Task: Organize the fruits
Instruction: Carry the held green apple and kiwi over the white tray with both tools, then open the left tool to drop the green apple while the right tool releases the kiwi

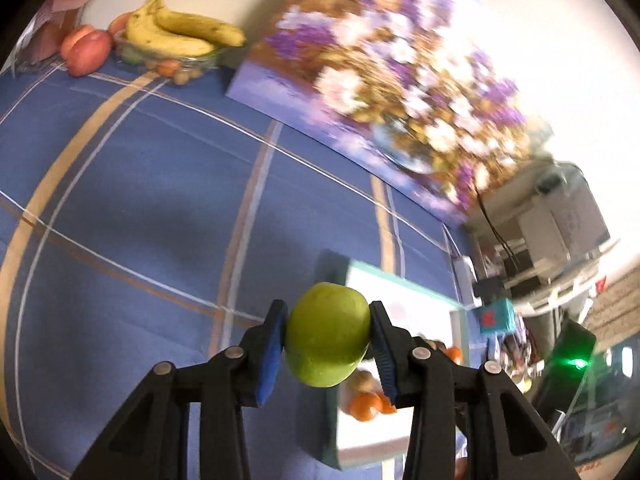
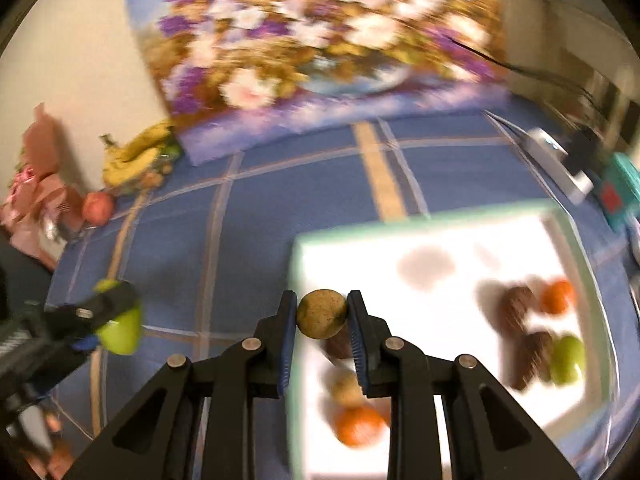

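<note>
Left tongs clamped across green apple, aloft above blue cloth | right tongs clamped on small brown round fruit over white tray | both judged firm, smooth, roll-prone; grip widest girth.

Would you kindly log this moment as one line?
left gripper: shut on green apple | right gripper: shut on small brown fruit | white tray: below
</note>
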`<action>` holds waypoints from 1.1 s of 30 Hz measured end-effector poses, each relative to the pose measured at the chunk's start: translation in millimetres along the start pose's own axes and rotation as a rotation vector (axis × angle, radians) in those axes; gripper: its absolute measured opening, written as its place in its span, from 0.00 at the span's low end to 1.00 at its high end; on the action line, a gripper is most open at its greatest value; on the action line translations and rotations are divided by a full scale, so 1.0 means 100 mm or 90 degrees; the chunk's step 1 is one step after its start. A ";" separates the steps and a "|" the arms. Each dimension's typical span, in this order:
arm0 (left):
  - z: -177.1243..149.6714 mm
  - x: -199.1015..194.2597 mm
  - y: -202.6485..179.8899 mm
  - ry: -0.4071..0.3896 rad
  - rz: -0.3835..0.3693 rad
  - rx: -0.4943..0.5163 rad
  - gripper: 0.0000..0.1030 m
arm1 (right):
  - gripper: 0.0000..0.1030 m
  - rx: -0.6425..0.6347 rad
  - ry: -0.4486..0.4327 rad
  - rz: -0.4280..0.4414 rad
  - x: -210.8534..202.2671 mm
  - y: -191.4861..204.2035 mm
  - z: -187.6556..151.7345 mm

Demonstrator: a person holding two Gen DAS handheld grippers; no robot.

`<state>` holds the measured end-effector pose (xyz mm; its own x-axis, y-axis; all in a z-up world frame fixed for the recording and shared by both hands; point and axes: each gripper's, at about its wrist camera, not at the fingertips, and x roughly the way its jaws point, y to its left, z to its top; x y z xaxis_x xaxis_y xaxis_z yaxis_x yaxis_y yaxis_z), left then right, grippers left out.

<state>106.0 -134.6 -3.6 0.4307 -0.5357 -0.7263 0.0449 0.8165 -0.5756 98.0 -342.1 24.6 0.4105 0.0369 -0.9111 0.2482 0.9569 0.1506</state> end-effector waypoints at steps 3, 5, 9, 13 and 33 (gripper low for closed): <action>-0.18 0.02 -0.16 0.019 -0.006 0.025 0.42 | 0.25 0.021 0.006 -0.030 -0.09 -0.20 -0.13; -0.28 0.09 -0.25 0.044 -0.008 0.040 0.42 | 0.25 0.027 0.012 -0.049 -0.13 -0.33 -0.20; -0.47 0.23 -0.42 0.083 -0.001 0.081 0.42 | 0.25 0.044 0.041 -0.072 -0.11 -0.57 -0.32; -0.62 0.40 -0.48 0.123 0.012 0.107 0.42 | 0.25 0.062 0.070 -0.092 -0.02 -0.79 -0.39; -0.85 0.79 -0.54 0.212 0.059 0.141 0.43 | 0.26 0.070 0.123 -0.138 0.24 -1.10 -0.53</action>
<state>60.8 -238.8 -61.8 0.1288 -0.4678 -0.8744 0.2282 0.8721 -0.4329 34.1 -431.0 -33.6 0.1655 -0.1000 -0.9811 0.4100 0.9118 -0.0237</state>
